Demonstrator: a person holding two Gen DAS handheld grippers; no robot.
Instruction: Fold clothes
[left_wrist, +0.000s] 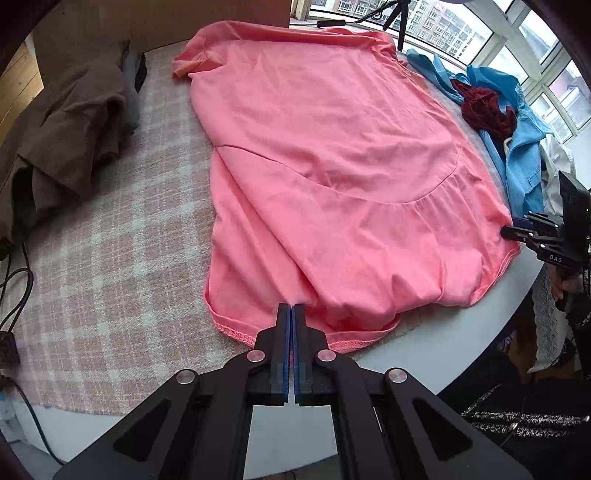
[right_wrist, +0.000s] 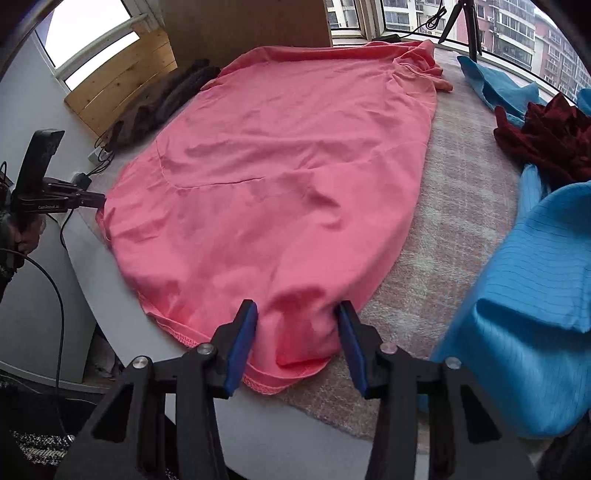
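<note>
Left hand-held gripper has its blue pads pressed together at the near hem of the pink garment, with cloth apparently pinched between them at the left part of the hem. Right hand-held gripper stands wide apart, its two blue pads either side of a raised bump of hem at the garment's right corner, not yet clamped on it. Between the two, the pink garment lies spread flat, hem toward the person and collar and sleeves at the far end, on a checked cloth covering the desk. A brown garment is heaped to the left; blue clothes and a dark red item lie to the right.

The step in hand looks like taking hold of both hem corners for the first fold. Next, the right side probably needs to close on its corner; then both would lift together and carry the hem toward the collar, keeping the edge level.
</note>
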